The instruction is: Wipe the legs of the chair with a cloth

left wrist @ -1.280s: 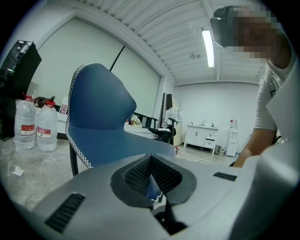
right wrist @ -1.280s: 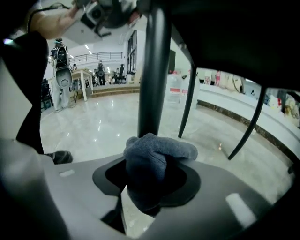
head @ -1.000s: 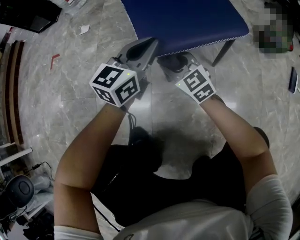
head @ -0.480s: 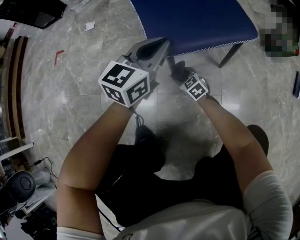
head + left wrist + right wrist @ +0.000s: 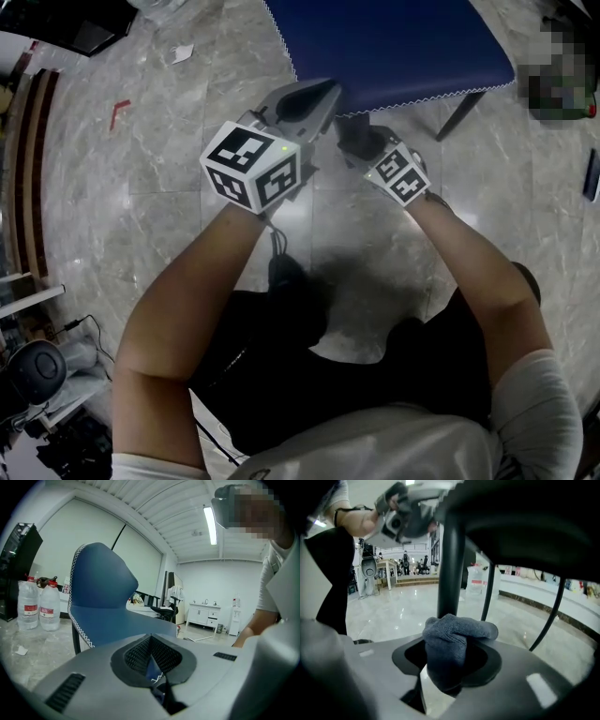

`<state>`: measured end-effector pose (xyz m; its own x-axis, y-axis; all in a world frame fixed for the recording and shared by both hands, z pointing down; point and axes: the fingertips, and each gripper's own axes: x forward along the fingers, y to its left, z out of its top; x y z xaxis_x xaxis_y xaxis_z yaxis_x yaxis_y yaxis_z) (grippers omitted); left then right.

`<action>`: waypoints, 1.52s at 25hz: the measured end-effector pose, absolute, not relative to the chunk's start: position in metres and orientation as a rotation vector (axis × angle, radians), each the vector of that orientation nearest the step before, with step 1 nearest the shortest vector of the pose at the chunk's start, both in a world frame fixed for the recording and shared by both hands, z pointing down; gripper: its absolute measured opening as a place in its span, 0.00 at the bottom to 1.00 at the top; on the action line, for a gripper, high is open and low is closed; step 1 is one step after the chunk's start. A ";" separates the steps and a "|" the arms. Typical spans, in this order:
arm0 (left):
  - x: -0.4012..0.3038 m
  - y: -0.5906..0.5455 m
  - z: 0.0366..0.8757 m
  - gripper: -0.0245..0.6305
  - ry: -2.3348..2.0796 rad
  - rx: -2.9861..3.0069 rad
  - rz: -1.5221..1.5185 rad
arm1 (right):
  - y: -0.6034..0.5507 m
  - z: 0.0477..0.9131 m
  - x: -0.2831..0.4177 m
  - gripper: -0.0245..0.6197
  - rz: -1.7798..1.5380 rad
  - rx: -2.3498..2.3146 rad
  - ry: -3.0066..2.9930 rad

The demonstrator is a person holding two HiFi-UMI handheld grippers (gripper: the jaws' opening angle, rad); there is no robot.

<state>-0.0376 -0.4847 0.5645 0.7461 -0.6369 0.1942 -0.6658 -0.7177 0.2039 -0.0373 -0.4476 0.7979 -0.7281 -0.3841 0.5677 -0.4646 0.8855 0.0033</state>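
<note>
The blue chair seat [image 5: 394, 47] fills the top of the head view, one black leg [image 5: 464, 108] showing at its right. My left gripper [image 5: 314, 98] reaches the seat's front edge; in the left gripper view its jaws [image 5: 152, 667] are shut on a sliver of blue stitched seat edge. My right gripper [image 5: 361, 141] sits under that edge. The right gripper view shows it [image 5: 450, 663] shut on a folded grey cloth [image 5: 454, 641], which presses against a black chair leg [image 5: 450, 550]. Two thinner legs [image 5: 553, 611] stand behind.
Grey marble floor all round. Two water bottles [image 5: 40, 606] stand on the floor beyond the chair. A paper scrap [image 5: 181, 52] and a red mark [image 5: 116, 112] lie at upper left. Black equipment and cables [image 5: 37, 375] sit at lower left; a dark object [image 5: 591, 173] at the right edge.
The right gripper with the cloth dropped lower along the leg half a second ago and has come back up a little. The left gripper has stayed at the seat edge.
</note>
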 end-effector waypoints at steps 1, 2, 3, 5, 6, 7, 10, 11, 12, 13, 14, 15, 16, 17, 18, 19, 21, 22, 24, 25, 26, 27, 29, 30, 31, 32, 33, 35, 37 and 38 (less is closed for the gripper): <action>-0.038 -0.485 0.564 0.05 -1.025 2.686 0.157 | -0.450 0.772 -0.039 0.31 0.141 0.627 -2.516; -0.039 -0.485 0.564 0.05 -1.029 2.684 0.151 | -0.453 0.748 -0.040 0.31 0.103 0.648 -2.556; -0.039 -0.486 0.563 0.05 -1.035 2.681 0.143 | -0.456 0.725 -0.041 0.31 0.075 0.669 -2.592; -0.040 -0.487 0.563 0.05 -1.053 2.675 0.133 | -0.460 0.692 -0.043 0.31 0.050 0.699 -2.651; -0.039 -0.487 0.563 0.05 -1.060 2.674 0.133 | -0.461 0.683 -0.042 0.31 0.047 0.706 -2.671; -0.038 -0.487 0.564 0.05 -1.064 2.677 0.136 | -0.461 0.681 -0.041 0.31 0.048 0.709 -2.687; -0.034 -0.487 0.563 0.05 -1.053 2.691 0.144 | -0.460 0.702 -0.037 0.30 0.073 0.715 -2.698; -0.034 -0.487 0.563 0.05 -1.044 2.698 0.145 | -0.459 0.718 -0.036 0.30 0.091 0.709 -2.676; -0.034 -0.487 0.563 0.05 -1.037 2.708 0.151 | -0.457 0.738 -0.035 0.30 0.120 0.696 -2.646; -0.033 -0.486 0.563 0.05 -1.030 2.721 0.161 | -0.455 0.761 -0.034 0.30 0.156 0.677 -2.608; -0.033 -0.486 0.563 0.05 -1.025 2.732 0.173 | -0.452 0.784 -0.033 0.30 0.192 0.656 -2.567; -0.032 -0.486 0.564 0.05 -1.018 2.739 0.183 | -0.449 0.807 -0.032 0.30 0.227 0.636 -2.527; -0.030 -0.485 0.564 0.05 -1.009 2.742 0.189 | -0.446 0.828 -0.030 0.30 0.259 0.623 -2.494; -0.029 -0.485 0.565 0.05 -0.997 2.743 0.190 | -0.444 0.844 -0.028 0.30 0.284 0.617 -2.468; -0.027 -0.485 0.565 0.05 -0.984 2.748 0.191 | -0.443 0.858 -0.027 0.30 0.300 0.614 -2.449; -0.027 -0.485 0.565 0.05 -0.972 2.759 0.193 | -0.444 0.868 -0.027 0.31 0.306 0.611 -2.430; -0.029 -0.485 0.565 0.05 -0.958 2.780 0.204 | -0.444 0.887 -0.028 0.31 0.309 0.592 -2.376; -0.030 -0.484 0.565 0.05 -0.953 2.786 0.210 | -0.441 0.898 -0.028 0.31 0.316 0.579 -2.339; -0.033 -0.481 0.566 0.05 -0.939 2.789 0.215 | -0.436 0.912 -0.029 0.31 0.328 0.566 -2.276; -0.033 -0.480 0.566 0.05 -0.932 2.788 0.214 | -0.436 0.912 -0.030 0.30 0.322 0.565 -2.265; -0.034 -0.480 0.566 0.05 -0.928 2.785 0.210 | -0.437 0.909 -0.031 0.30 0.313 0.566 -2.268; -0.033 -0.480 0.565 0.05 -0.927 2.783 0.208 | -0.437 0.901 -0.032 0.30 0.307 0.569 -2.283; -0.032 -0.481 0.565 0.05 -0.928 2.785 0.213 | -0.440 0.873 -0.033 0.31 0.303 0.586 -2.345; -0.031 -0.481 0.565 0.05 -0.923 2.794 0.226 | -0.443 0.853 -0.034 0.31 0.289 0.601 -2.386; -0.030 -0.481 0.565 0.05 -0.913 2.807 0.244 | -0.446 0.829 -0.035 0.31 0.265 0.621 -2.431; -0.030 -0.481 0.565 0.05 -0.902 2.817 0.255 | -0.450 0.803 -0.036 0.31 0.237 0.645 -2.481; -0.030 -0.482 0.565 0.05 -0.894 2.811 0.250 | -0.453 0.776 -0.038 0.31 0.205 0.670 -2.532; -0.034 -0.484 0.564 0.05 -0.896 2.760 0.202 | -0.457 0.724 -0.041 0.31 0.146 0.711 -2.632; -0.034 -0.487 0.562 0.05 -0.909 2.725 0.169 | -0.462 0.690 -0.041 0.30 0.131 0.740 -2.705; -0.032 -0.488 0.561 0.05 -0.915 2.725 0.166 | -0.464 0.683 -0.039 0.30 0.135 0.750 -2.725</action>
